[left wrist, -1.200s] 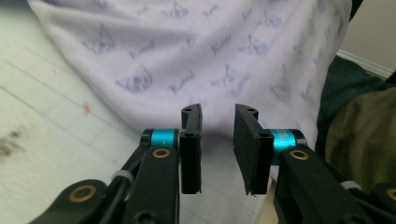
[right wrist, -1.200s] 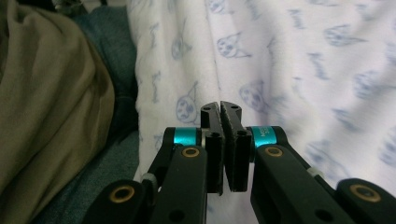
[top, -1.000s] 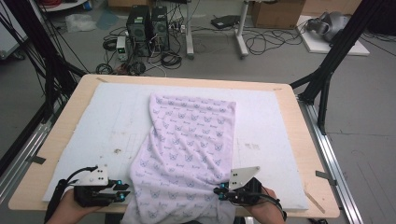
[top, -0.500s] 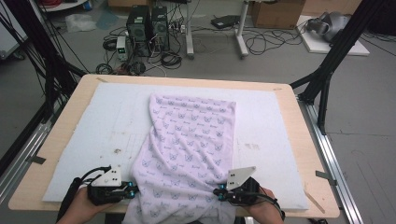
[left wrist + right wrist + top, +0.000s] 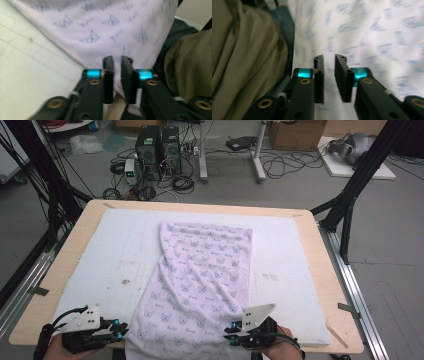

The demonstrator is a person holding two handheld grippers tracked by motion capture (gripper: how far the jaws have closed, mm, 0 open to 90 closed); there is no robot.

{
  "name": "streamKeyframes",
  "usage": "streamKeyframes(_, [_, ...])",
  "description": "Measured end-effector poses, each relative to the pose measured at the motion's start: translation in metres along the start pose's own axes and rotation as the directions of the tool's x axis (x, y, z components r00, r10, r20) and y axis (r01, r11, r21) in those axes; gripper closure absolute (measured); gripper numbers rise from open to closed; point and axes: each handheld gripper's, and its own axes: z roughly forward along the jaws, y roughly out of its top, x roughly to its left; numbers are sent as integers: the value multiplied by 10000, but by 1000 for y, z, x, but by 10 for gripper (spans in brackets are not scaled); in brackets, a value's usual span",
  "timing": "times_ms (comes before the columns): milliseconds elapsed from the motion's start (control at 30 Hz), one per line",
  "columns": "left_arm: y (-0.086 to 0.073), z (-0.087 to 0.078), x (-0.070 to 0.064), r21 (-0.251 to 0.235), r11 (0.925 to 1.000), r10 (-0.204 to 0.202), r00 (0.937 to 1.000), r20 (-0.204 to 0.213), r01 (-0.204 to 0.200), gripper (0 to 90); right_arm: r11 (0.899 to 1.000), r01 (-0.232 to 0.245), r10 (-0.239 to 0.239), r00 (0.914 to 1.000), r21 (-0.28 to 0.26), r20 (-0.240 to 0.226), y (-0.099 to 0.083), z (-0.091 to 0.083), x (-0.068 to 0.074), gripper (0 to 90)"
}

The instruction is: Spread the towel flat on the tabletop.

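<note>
- The left gripper (image 5: 119, 334) sits at the near-left hem of the pale lilac cloth printed with small cat faces (image 5: 200, 285). Its jaws are parted only a narrow slot and hold nothing.
- The cloth runs from between the grippers away up the white foam mat (image 5: 100, 250), its near end spilling off the wooden table's (image 5: 320, 260) edge.
- The right gripper (image 5: 231, 334) is over the near-right hem, its jaws slightly apart with no fabric between them.
- I'd pinch each corner at the hem, single layer, evenly.
- Bare mat lies outward of both grippers, giving room to spread the cloth.
</note>
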Motion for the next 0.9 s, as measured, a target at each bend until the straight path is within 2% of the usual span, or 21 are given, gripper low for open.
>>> streamKeyframes(100, [13,17,17,-134,9999,15,9998,-200,-18,670,9997,-210,206,9989,101,413,-2,-4,-10,695])
streamKeyframes(167, [20,30,27,-84,10000,22,9998,-210,-24,649,9989,-361,344,9979,285,553,-6,0,-17,651])
streamKeyframes(233, [25,46,35,225,9997,46,9997,-219,-41,619,9980,-454,424,9968,438,675,-10,5,-23,628])
streamKeyframes(300, [26,62,41,720,9974,-63,10000,-59,67,606,9965,-564,517,9958,621,762,-16,10,-29,630])
streamKeyframes(333, [25,68,42,1035,9946,49,10000,19,-51,647,9957,-613,558,9953,701,787,-18,11,-31,637])
streamKeyframes(367, [23,69,42,764,9969,177,9998,-22,-175,736,9958,-662,617,9956,631,706,-20,12,-32,652])
streamKeyframes(400, [23,69,43,745,9972,93,9999,46,-96,837,9957,-738,699,9953,555,677,-20,12,-34,671])
streamKeyframes(433, [23,68,43,763,9971,-27,10000,12,26,871,9958,-766,733,9952,505,644,-21,12,-35,697])
streamKeyframes(500, [23,65,40,868,9962,53,9998,-197,-36,884,9960,-716,686,9961,534,556,-20,12,-37,779])
streamKeyframes(567, [20,57,36,858,9963,89,9993,-369,-57,886,9964,-558,526,9973,634,508,-19,12,-38,838])
streamKeyframes(667, [14,38,32,702,9975,67,9987,-513,-31,887,9967,-460,424,9977,670,535,-18,12,-35,868])
streamKeyframes(733, [11,27,27,517,9987,-20,9990,-443,43,887,9964,-518,483,9975,674,514,-18,12,-34,874])
streamKeyframes(833, [9,19,19,369,9993,80,9996,-286,-69,880,9965,-380,357,9988,749,322,-16,9,-29,893])
streamKeyframes(867, [9,17,18,279,9996,93,9996,-266,-86,868,9974,-337,316,9989,644,333,-15,6,-27,869])
streamKeyframes(900, [10,16,18,231,9997,18,9994,-354,-10,777,9979,-423,405,9985,483,362,-15,3,-26,828])
